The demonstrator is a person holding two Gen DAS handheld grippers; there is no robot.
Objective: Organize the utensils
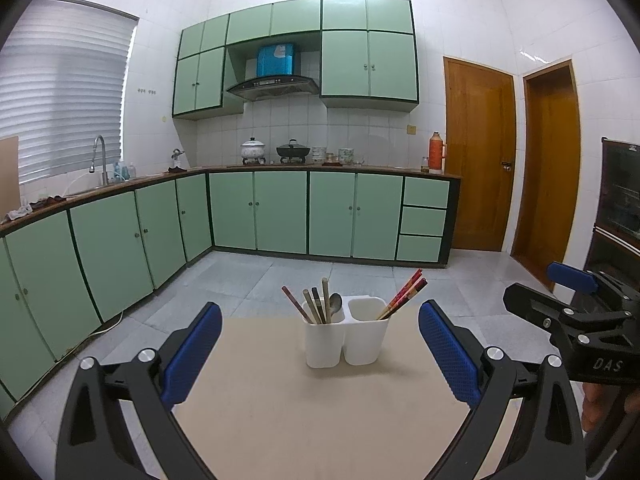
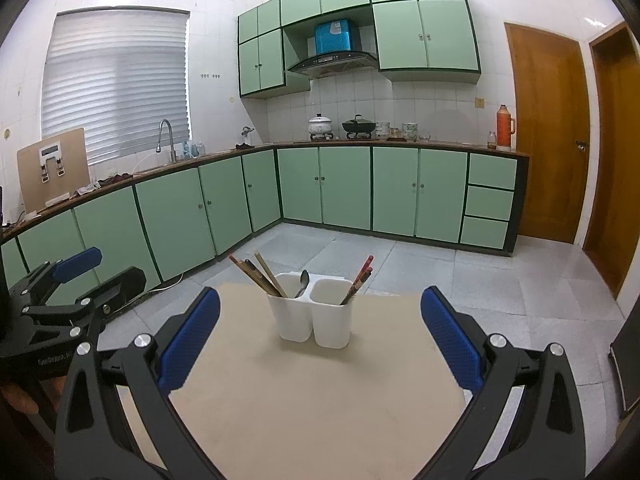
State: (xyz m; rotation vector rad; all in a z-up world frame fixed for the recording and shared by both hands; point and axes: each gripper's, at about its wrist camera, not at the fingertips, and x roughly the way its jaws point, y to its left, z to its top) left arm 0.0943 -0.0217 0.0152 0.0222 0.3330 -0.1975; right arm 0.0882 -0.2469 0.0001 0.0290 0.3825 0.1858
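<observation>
A white two-compartment utensil holder [image 1: 344, 338] [image 2: 314, 320] stands on the far part of a beige table [image 1: 300, 408] [image 2: 320, 400]. Its left compartment holds several chopsticks [image 1: 310, 304] [image 2: 258, 276] and a metal spoon [image 1: 335, 305] [image 2: 304, 282]. Its right compartment holds red chopsticks [image 1: 404, 294] [image 2: 360, 284]. My left gripper [image 1: 320, 354] is open and empty, short of the holder. My right gripper [image 2: 320, 344] is open and empty, also short of the holder. Each gripper shows at the edge of the other's view, the right one [image 1: 572, 308] and the left one [image 2: 76, 292].
The table's far edge lies just behind the holder, with grey tiled floor [image 1: 360, 276] beyond. Green kitchen cabinets [image 1: 280, 212] line the far and left walls. Wooden doors [image 1: 480, 156] are at the right. A dark cabinet [image 1: 620, 208] stands at the far right.
</observation>
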